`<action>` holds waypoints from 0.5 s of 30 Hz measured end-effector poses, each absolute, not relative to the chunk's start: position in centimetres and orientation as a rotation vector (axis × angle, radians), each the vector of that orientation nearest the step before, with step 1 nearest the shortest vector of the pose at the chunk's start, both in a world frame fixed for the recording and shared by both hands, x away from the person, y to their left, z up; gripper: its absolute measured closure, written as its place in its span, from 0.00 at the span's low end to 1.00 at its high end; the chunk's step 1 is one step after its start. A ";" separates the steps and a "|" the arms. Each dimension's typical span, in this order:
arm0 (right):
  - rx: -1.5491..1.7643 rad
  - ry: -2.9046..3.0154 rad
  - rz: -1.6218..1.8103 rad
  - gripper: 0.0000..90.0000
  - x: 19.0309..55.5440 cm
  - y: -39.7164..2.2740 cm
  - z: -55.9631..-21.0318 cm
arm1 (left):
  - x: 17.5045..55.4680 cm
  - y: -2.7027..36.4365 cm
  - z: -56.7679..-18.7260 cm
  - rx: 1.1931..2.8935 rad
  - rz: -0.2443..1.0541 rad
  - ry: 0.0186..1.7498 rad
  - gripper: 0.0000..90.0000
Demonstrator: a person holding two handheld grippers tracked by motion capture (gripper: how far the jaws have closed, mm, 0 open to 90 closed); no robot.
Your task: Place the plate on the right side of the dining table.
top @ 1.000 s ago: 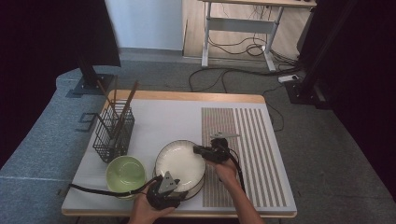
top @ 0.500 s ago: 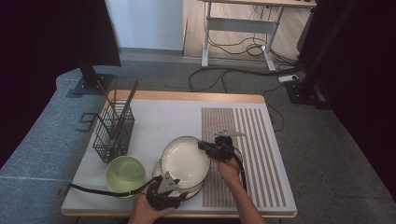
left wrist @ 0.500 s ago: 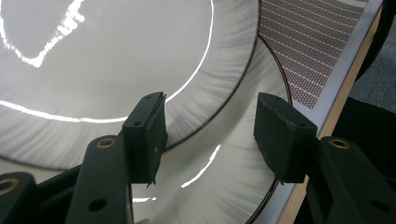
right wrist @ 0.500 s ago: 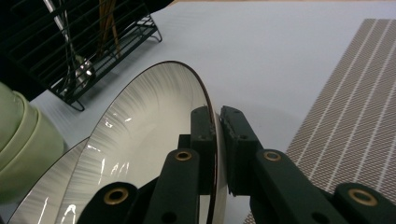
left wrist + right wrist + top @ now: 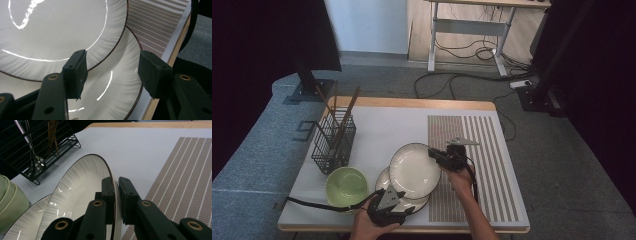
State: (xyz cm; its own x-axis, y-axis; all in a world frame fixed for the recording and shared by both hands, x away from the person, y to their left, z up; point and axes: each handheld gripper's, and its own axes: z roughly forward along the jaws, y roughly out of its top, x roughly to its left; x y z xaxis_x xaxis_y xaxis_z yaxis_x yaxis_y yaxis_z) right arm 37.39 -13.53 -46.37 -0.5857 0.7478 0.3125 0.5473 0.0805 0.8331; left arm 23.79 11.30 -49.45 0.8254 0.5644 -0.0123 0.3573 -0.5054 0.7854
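A white plate with a dark rim (image 5: 413, 169) is tilted up off a second, matching plate (image 5: 418, 202) that lies flat on the table. My right gripper (image 5: 436, 154) is shut on the raised plate's right rim (image 5: 113, 195). My left gripper (image 5: 398, 194) sits at the table's front edge, open, its jaws hovering over the near rim of the lower plate (image 5: 112, 95). In the left gripper view the raised plate (image 5: 57, 32) overlaps the lower one, and nothing lies between the two fingers (image 5: 75, 72).
A pale green bowl (image 5: 345, 185) stands left of the plates. A black wire caddy (image 5: 333, 140) with chopsticks and a spoon stands behind it. A brown striped placemat (image 5: 477, 165) covers the table's right half. The wooden table edge (image 5: 160, 100) runs close by my left gripper.
The right gripper has lifted the top plate higher and shifted it to the right and away, so the lower plate shows more. The left gripper has stayed put.
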 end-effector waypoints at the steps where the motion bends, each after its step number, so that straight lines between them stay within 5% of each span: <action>1: 1.317 2.155 1.517 0.93 37.4 -13.6 -46.3 | 23.8 11.3 -49.4 2.152 0.309 0.672 0.45; 15: 1.336 2.102 1.532 0.93 37.4 -15.2 -45.5 | 23.8 11.3 -49.5 2.153 0.312 0.666 0.44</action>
State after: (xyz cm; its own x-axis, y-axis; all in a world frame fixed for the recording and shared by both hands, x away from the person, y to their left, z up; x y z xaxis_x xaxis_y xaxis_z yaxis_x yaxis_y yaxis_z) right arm 37.42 -15.20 -45.53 -0.5639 0.7621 0.3182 0.5362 0.0448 0.8429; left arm 23.81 11.31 -49.50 0.8281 0.5606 -0.0093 0.3516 -0.5063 0.7874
